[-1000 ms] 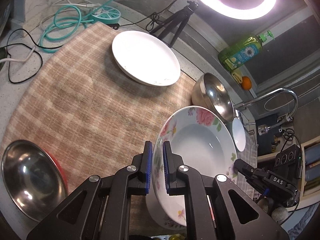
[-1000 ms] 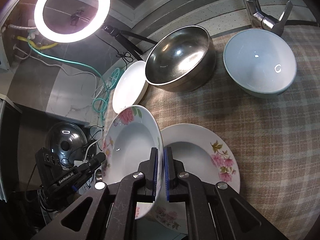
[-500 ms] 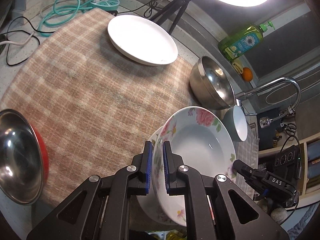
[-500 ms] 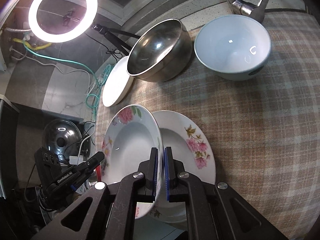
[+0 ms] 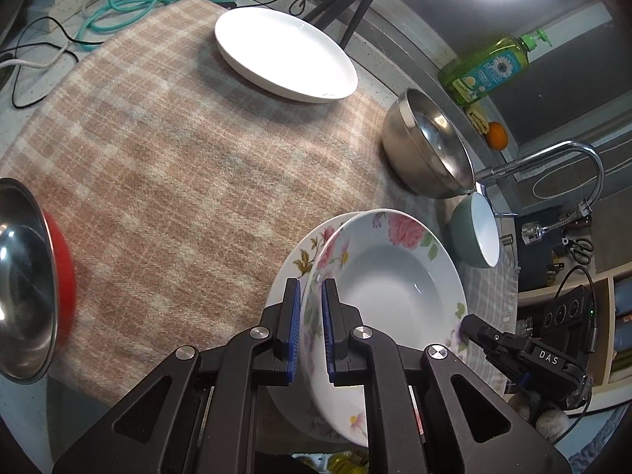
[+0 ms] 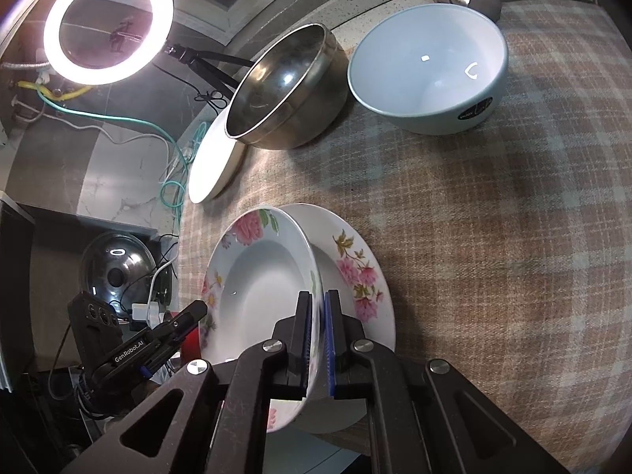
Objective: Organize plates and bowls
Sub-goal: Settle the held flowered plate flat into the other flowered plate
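Observation:
Both grippers hold one floral deep plate [image 5: 391, 276] by opposite rims. My left gripper [image 5: 311, 331] is shut on its left rim. My right gripper [image 6: 316, 339] is shut on its right rim; the plate shows in the right wrist view [image 6: 260, 288] too. It hangs tilted just above a second floral plate [image 6: 355, 272] lying on the plaid cloth, whose edge shows in the left wrist view [image 5: 308, 252]. A plain white plate [image 5: 284, 53] lies at the far side. A steel bowl [image 5: 426, 150] and a pale green bowl [image 5: 476, 233] stand near the faucet.
A steel bowl nested in a red bowl [image 5: 27, 300] sits at the left edge of the cloth. A ring light on a tripod [image 6: 106, 23], green soap bottle [image 5: 486, 69], faucet [image 5: 553, 158] and cables [image 5: 130, 0] line the counter's back. A pot lid [image 6: 118, 272] lies below the counter.
Both grippers have carried the held floral plate over and down onto the second floral plate. The other dishes have shifted in view only with the camera motion.

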